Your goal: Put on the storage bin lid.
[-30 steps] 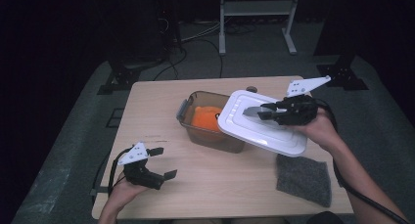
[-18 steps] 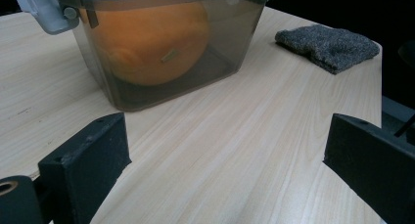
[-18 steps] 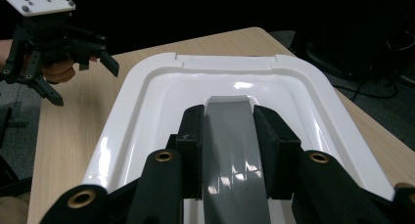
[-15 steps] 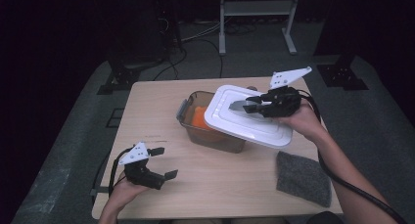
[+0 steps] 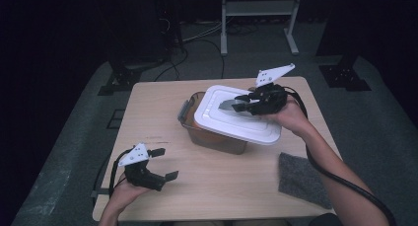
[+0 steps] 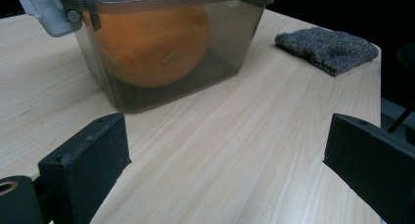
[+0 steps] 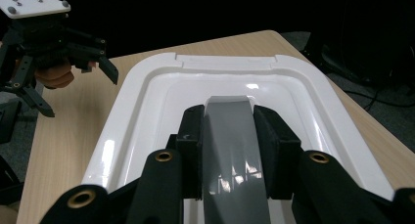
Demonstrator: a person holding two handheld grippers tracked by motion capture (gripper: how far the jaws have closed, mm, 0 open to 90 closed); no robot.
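Since a second ago I have been carrying the white rectangular plastic lid (image 5: 236, 118) leftward, and it is now covering most of the translucent brown plastic container (image 5: 217, 138), sitting slightly askew with the box's left rim and grey latch showing; my right gripper (image 7: 228, 131) is clamping the lid's grey central handle (image 7: 230, 136) between its jaws; an orange round object (image 6: 156, 43) is lying inside the container; my left gripper (image 5: 156, 163) is resting near the table's (image 5: 157, 102) front-left corner, jaws spread wide and holding nothing; a grey felt cloth (image 5: 303, 179) is lying at the front right, well apart.
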